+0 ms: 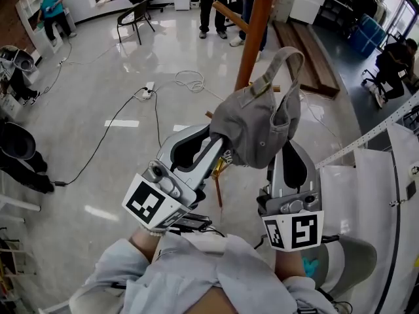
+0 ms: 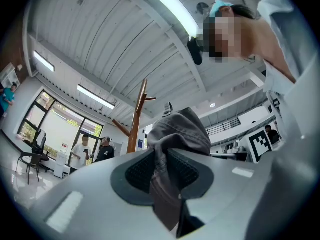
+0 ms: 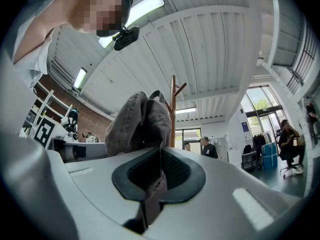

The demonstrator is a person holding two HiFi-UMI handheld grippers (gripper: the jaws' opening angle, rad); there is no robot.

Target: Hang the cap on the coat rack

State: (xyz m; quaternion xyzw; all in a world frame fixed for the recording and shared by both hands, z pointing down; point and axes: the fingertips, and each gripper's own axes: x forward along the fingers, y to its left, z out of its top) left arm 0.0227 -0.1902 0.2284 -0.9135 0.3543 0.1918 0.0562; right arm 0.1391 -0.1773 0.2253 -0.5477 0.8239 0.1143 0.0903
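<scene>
A grey cap (image 1: 255,120) hangs in the air between my two grippers, its strap loop (image 1: 283,64) sticking up at the top. My left gripper (image 1: 219,146) is shut on the cap's left edge; its cloth (image 2: 165,184) is pinched between the pads. My right gripper (image 1: 281,150) is shut on the right edge, the fabric (image 3: 152,191) clamped in its jaws. The wooden coat rack (image 1: 256,28) stands just beyond the cap, its pole (image 2: 137,116) and its branches (image 3: 173,109) showing behind the cap in both gripper views.
Cables and a power strip (image 1: 148,90) lie on the glossy floor. A black chair (image 1: 135,18) stands at the back left. Several people (image 1: 215,5) stand behind the rack. A white table edge (image 1: 366,175) is on my right.
</scene>
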